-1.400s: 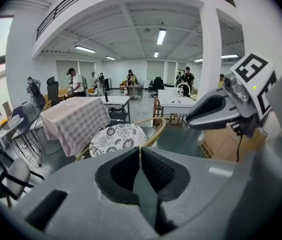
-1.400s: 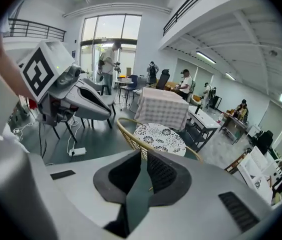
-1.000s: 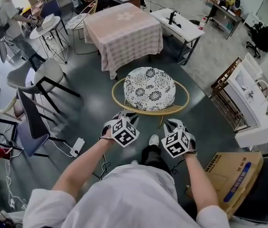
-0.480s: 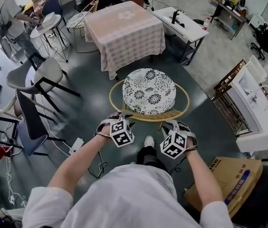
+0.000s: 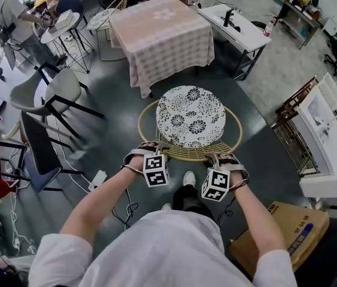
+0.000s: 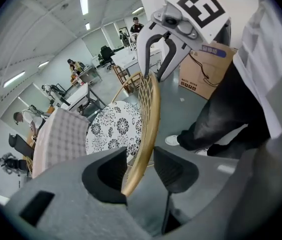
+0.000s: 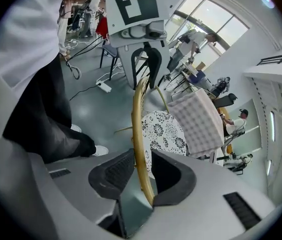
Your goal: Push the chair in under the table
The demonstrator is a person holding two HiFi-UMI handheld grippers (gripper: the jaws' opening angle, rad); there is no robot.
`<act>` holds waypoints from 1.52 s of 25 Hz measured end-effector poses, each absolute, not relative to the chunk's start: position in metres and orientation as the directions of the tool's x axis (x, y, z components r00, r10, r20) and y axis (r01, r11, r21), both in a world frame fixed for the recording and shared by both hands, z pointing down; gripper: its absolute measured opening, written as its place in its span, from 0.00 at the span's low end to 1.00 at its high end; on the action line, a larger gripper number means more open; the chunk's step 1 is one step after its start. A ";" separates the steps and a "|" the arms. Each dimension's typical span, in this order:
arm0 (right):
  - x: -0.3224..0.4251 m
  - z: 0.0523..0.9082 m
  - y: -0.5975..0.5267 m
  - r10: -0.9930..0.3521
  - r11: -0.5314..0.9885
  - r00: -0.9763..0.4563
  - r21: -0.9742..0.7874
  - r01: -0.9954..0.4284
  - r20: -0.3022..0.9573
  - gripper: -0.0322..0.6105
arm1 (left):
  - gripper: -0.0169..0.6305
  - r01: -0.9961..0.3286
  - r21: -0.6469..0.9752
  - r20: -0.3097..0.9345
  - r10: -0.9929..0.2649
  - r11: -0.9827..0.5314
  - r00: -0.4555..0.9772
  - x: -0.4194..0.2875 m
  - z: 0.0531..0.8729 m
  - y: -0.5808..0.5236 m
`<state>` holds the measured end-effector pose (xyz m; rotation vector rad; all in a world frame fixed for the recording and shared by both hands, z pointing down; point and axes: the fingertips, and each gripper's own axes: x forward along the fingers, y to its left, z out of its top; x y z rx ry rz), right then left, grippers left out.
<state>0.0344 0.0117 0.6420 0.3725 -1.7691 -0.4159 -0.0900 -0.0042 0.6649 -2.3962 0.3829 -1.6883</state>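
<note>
Nearest, the left gripper (image 6: 138, 169) has its jaws opening around the chair's golden back hoop (image 6: 145, 124). The hoop runs up between the pads with a gap on its right side, so it is released, not pinched, and its lower end is cut off behind the jaw body. The right gripper (image 7: 141, 171) straddles the same hoop further along, its jaws also opening and loose about the rod. From the head view both sets of fingertips are hidden under the marker cubes (image 5: 156, 170). Just beyond the grippers lies the chair (image 5: 190, 115) with its round flower-patterned cushion; its legs are mostly hidden beneath the seat. Farther ahead stands the table (image 5: 159, 34), its legs covered by a checked cloth, with bare floor (image 5: 120, 100) between it and the chair.
</note>
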 end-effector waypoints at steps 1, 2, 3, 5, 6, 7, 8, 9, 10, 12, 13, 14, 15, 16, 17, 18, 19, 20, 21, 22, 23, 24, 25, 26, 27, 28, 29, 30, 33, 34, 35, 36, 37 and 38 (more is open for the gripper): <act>0.034 0.645 0.010 -0.456 0.885 -0.226 0.466 -0.010 0.861 0.18 | 0.28 -0.084 -0.297 0.897 -0.308 -0.951 0.318 -0.090 0.666 -0.005; 0.033 0.647 0.009 -0.454 0.884 -0.226 0.468 0.010 0.862 0.18 | 0.28 -0.066 -0.297 0.899 -0.302 -0.953 0.318 -0.090 0.666 -0.004; 0.032 0.649 0.008 -0.451 0.883 -0.226 0.469 0.029 0.863 0.18 | 0.28 -0.050 -0.296 0.901 -0.296 -0.954 0.318 -0.090 0.667 -0.004; 0.031 0.653 0.009 -0.445 0.882 -0.227 0.468 0.057 0.866 0.17 | 0.26 -0.019 -0.291 0.907 -0.283 -0.956 0.313 -0.089 0.670 -0.001; 0.031 0.654 0.010 -0.438 0.885 -0.227 0.461 0.060 0.870 0.17 | 0.22 -0.001 -0.296 0.909 -0.282 -0.955 0.307 -0.089 0.671 0.001; 0.030 0.654 0.010 -0.428 0.891 -0.225 0.450 0.054 0.875 0.16 | 0.20 0.016 -0.307 0.909 -0.288 -0.952 0.301 -0.088 0.672 0.001; 0.029 0.653 0.010 -0.418 0.899 -0.223 0.437 0.040 0.881 0.16 | 0.19 0.027 -0.320 0.908 -0.298 -0.947 0.295 -0.089 0.672 0.001; 0.027 0.652 0.008 -0.411 0.904 -0.221 0.427 0.027 0.884 0.16 | 0.18 0.028 -0.326 0.908 -0.304 -0.945 0.288 -0.090 0.673 -0.001; 0.026 0.652 0.007 -0.410 0.905 -0.219 0.425 0.021 0.885 0.16 | 0.18 0.022 -0.323 0.910 -0.304 -0.946 0.282 -0.091 0.673 -0.002; 0.025 0.652 0.005 -0.414 0.904 -0.218 0.428 0.017 0.884 0.15 | 0.18 0.011 -0.308 0.916 -0.293 -0.951 0.273 -0.092 0.673 -0.003; 0.026 0.653 0.005 -0.415 0.904 -0.221 0.428 0.012 0.882 0.16 | 0.18 0.013 -0.302 0.919 -0.288 -0.953 0.268 -0.092 0.673 -0.003; 0.027 0.654 0.004 -0.416 0.904 -0.224 0.429 0.007 0.881 0.16 | 0.18 0.016 -0.298 0.922 -0.284 -0.954 0.264 -0.092 0.673 -0.004; 0.028 0.654 0.002 -0.416 0.904 -0.226 0.427 0.003 0.881 0.16 | 0.18 0.016 -0.296 0.923 -0.282 -0.955 0.263 -0.091 0.673 -0.005; 0.029 0.655 0.000 -0.414 0.905 -0.227 0.425 0.000 0.882 0.16 | 0.18 0.014 -0.296 0.923 -0.282 -0.955 0.263 -0.090 0.673 -0.008; 0.031 0.655 -0.004 -0.414 0.905 -0.225 0.425 -0.002 0.882 0.16 | 0.18 0.008 -0.298 0.922 -0.286 -0.955 0.263 -0.089 0.673 -0.011; 0.033 0.655 -0.008 -0.418 0.904 -0.221 0.427 -0.005 0.881 0.16 | 0.18 0.000 -0.301 0.921 -0.291 -0.954 0.261 -0.087 0.674 -0.014; 0.035 0.655 -0.014 -0.423 0.902 -0.215 0.431 -0.007 0.880 0.16 | 0.18 -0.011 -0.304 0.919 -0.296 -0.953 0.260 -0.084 0.674 -0.018; 0.038 0.655 -0.020 -0.429 0.899 -0.209 0.437 -0.009 0.879 0.16 | 0.18 -0.021 -0.305 0.918 -0.300 -0.952 0.259 -0.081 0.675 -0.023; 0.040 0.655 -0.027 -0.434 0.897 -0.206 0.442 -0.006 0.877 0.16 | 0.18 -0.028 -0.305 0.918 -0.301 -0.952 0.259 -0.078 0.675 -0.028; 0.042 0.655 -0.033 -0.433 0.897 -0.204 0.443 -0.001 0.878 0.16 | 0.18 -0.032 -0.302 0.919 -0.300 -0.953 0.258 -0.076 0.675 -0.033; 0.043 0.655 -0.038 -0.429 0.898 -0.204 0.439 0.007 0.880 0.16 | 0.18 -0.033 -0.297 0.920 -0.296 -0.954 0.258 -0.075 0.675 -0.038; 0.045 0.654 -0.042 -0.423 0.900 -0.206 0.435 0.013 0.882 0.16 | 0.18 -0.035 -0.293 0.921 -0.292 -0.956 0.257 -0.073 0.675 -0.042; 0.046 0.654 -0.046 -0.420 0.901 -0.209 0.433 0.018 0.883 0.16 | 0.18 -0.038 -0.290 0.922 -0.290 -0.956 0.257 -0.072 0.675 -0.046; 0.047 0.654 -0.051 -0.417 0.902 -0.214 0.431 0.022 0.883 0.16 | 0.18 -0.042 -0.289 0.922 -0.290 -0.957 0.255 -0.070 0.675 -0.051; 0.048 0.654 -0.056 -0.415 0.903 -0.219 0.430 0.025 0.883 0.16 | 0.18 -0.047 -0.289 0.923 -0.291 -0.956 0.252 -0.069 0.676 -0.056; 0.049 0.654 -0.062 -0.413 0.903 -0.223 0.429 0.027 0.883 0.16 | 0.18 -0.052 -0.288 0.924 -0.292 -0.956 0.246 -0.069 0.676 -0.060; 0.050 0.655 -0.067 -0.411 0.903 -0.226 0.428 0.030 0.883 0.16 | 0.18 -0.057 -0.286 0.926 -0.291 -0.957 0.240 -0.068 0.676 -0.065; 0.050 0.655 -0.073 -0.410 0.903 -0.228 0.428 0.033 0.883 0.16 | 0.18 -0.062 -0.284 0.928 -0.290 -0.957 0.234 -0.068 0.676 -0.069; 0.051 0.655 -0.087 -0.403 0.905 -0.234 0.424 0.047 0.885 0.16 | 0.18 -0.085 -0.281 0.930 -0.293 -0.956 0.222 -0.066 0.677 -0.083; 0.052 0.655 -0.093 -0.402 0.904 -0.234 0.424 0.053 0.885 0.16 | 0.18 -0.095 -0.280 0.930 -0.295 -0.955 0.219 -0.065 0.677 -0.088; 0.053 0.654 -0.099 -0.401 0.903 -0.234 0.425 0.058 0.886 0.16 | 0.18 -0.105 -0.279 0.931 -0.296 -0.954 0.215 -0.065 0.677 -0.093; 0.054 0.654 -0.104 -0.402 0.903 -0.235 0.426 0.061 0.885 0.16 | 0.18 -0.114 -0.277 0.932 -0.296 -0.954 0.211 -0.064 0.677 -0.098; 0.055 0.655 -0.110 -0.402 0.902 -0.237 0.427 0.064 0.885 0.16 | 0.18 -0.121 -0.276 0.933 -0.296 -0.954 0.206 -0.062 0.677 -0.102; 0.056 0.655 -0.114 -0.402 0.901 -0.238 0.428 0.066 0.884 0.16 | 0.18 -0.127 -0.274 0.934 -0.296 -0.953 0.201 -0.061 0.678 -0.106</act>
